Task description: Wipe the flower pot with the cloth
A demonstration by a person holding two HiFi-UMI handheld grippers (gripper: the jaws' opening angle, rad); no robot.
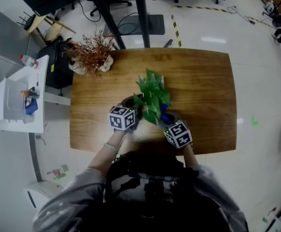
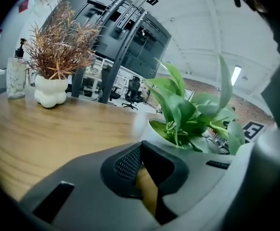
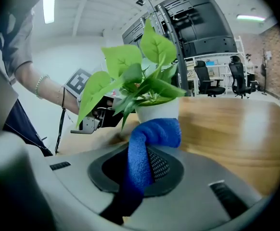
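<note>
Wooden tabletop (image 1: 198,81) fills the scene, with the flower pot (image 3: 157,113) standing upright near its middle under a spread of green leaves (image 1: 152,98). My right gripper (image 3: 145,167) is clamped on the blue cloth (image 3: 155,131), whose folded end sits just in front of the pot's white wall; I can't tell whether it touches. My left gripper (image 2: 140,148) rests just beside the pot on its other side, jaws drawn together with nothing between them, so the pot is not braced.

That's my main worry: the pot looks light and top-heavy, and a firm sideways wipe could slide it or tip it, spilling soil. The leaves overhang the rim, so the cloth could snag and tear one. The cloth is pinched by a narrow fold and may slip out under friction. The dried plant (image 1: 91,57) stands well apart, out of harm's way.
</note>
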